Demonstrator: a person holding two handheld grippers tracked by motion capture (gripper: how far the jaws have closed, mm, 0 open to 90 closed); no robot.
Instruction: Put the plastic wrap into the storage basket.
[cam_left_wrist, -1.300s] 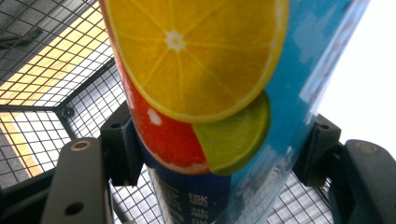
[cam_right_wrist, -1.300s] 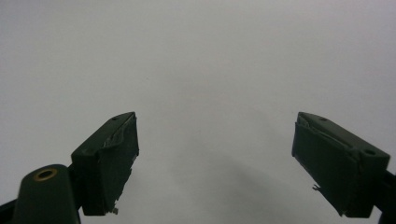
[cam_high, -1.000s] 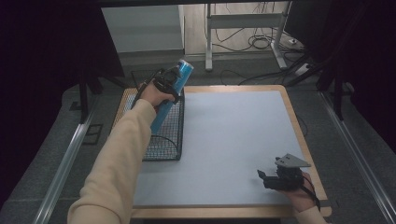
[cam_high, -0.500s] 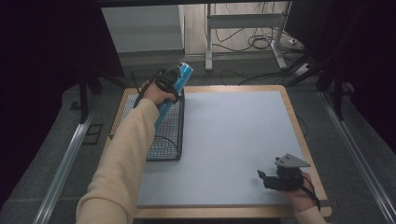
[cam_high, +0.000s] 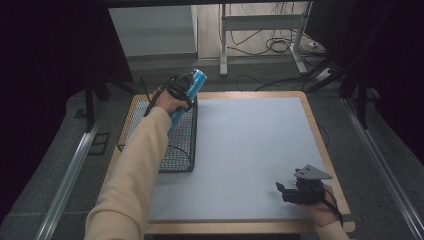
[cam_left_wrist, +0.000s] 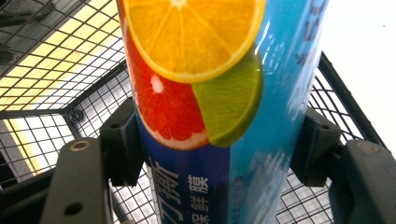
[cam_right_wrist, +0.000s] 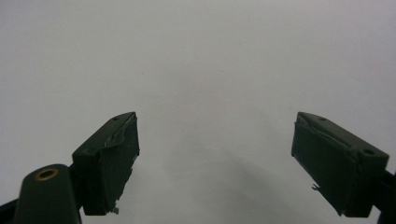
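Blue tube shows citrus slices and Chinese characters "保鲜膜"

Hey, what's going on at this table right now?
A person's left gripper is shut on a blue cling film box printed with citrus slices, holding it tilted over the black wire basket at the table's left side. The right gripper is open, resting on the grey mat near the front right corner.

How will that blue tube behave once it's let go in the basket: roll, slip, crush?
The tube looks round and long, so it may roll until the wire basket walls stop it. Its glossy printed wrap could slip between the left tool pads. It holds its shape under the clamp, so probably stiff; likely light, as cling-film rolls tend to be.
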